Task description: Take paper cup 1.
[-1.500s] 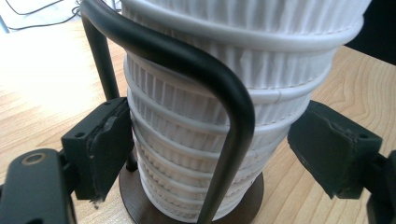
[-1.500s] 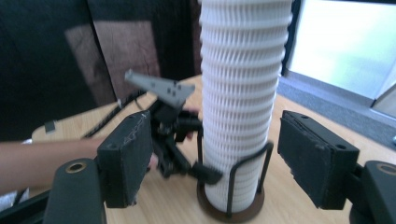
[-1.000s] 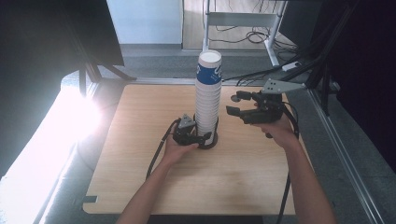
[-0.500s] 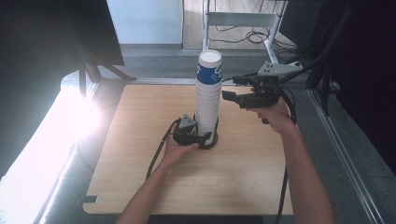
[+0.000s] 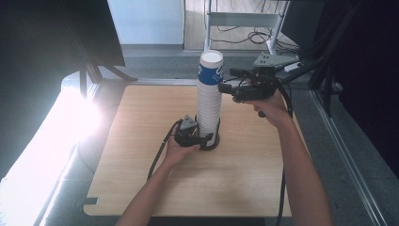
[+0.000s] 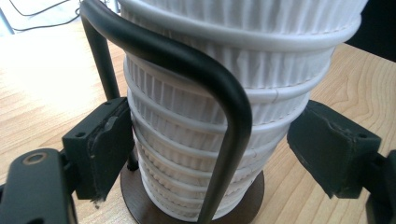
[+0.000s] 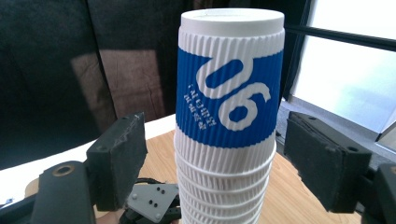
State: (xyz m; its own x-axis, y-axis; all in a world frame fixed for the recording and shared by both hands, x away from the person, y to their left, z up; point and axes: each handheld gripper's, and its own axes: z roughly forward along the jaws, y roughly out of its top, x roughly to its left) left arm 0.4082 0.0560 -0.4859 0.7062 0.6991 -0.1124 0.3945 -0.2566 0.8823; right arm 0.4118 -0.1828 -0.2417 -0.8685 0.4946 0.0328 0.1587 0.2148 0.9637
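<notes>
right claw (image 7: 212,163) open, top cup (image 7: 229,79) between its jaws; left claw (image 6: 210,154) at stack base

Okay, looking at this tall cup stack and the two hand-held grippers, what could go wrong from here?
1. The right hand-held gripper stands open around the top blue-banded cup; closing too low could catch the cups nested under it.
2. The cup stack is tall and narrow in its black wire holder; a sideways pull could tip it.
3. The left hand-held gripper looks open at the stack's base, one pad near the cups, so the stack may not be steadied.
</notes>
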